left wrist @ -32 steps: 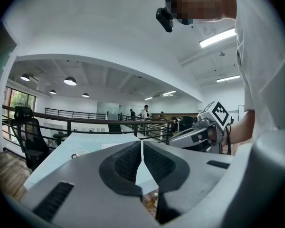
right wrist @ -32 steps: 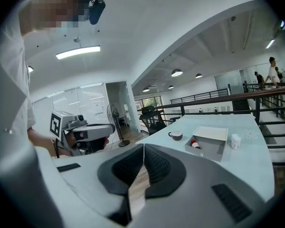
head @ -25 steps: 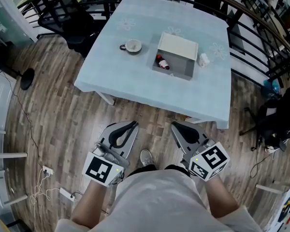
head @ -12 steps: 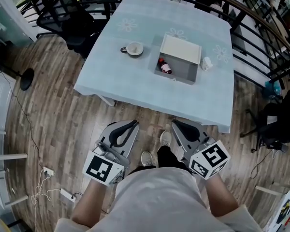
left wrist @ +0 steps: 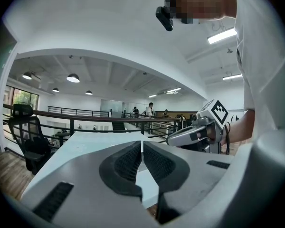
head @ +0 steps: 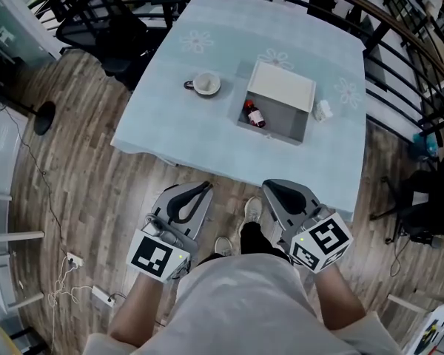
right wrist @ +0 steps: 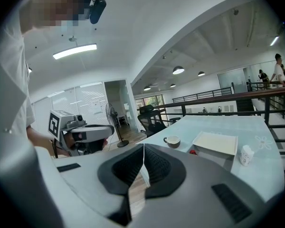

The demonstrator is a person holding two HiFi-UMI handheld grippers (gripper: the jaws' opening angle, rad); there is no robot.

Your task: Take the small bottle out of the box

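Note:
A grey open box [head: 292, 129] with a white lid [head: 283, 86] leaning at its far side stands on the pale blue table [head: 207, 132]. Inside it lies a small dark bottle with a red cap [head: 254, 115]; its red cap [right wrist: 194, 152] peeks beside the box [right wrist: 224, 156] in the right gripper view. My left gripper [head: 205, 189] and right gripper [head: 267, 188] hover over the wooden floor, well short of the table's near edge. Both are shut with nothing between the jaws [left wrist: 142, 147] [right wrist: 143, 151].
A white cup [head: 205, 85] sits left of the box and a small white object [head: 323, 111] right of it. Black office chairs [head: 103, 28] stand at the far left. A dark railing [head: 399, 43] runs along the right. My shoes [head: 253, 211] show below the table's edge.
The table and box have drawn nearer and lower in the head view as I stepped forward. Both grippers stay shut in the same pose.

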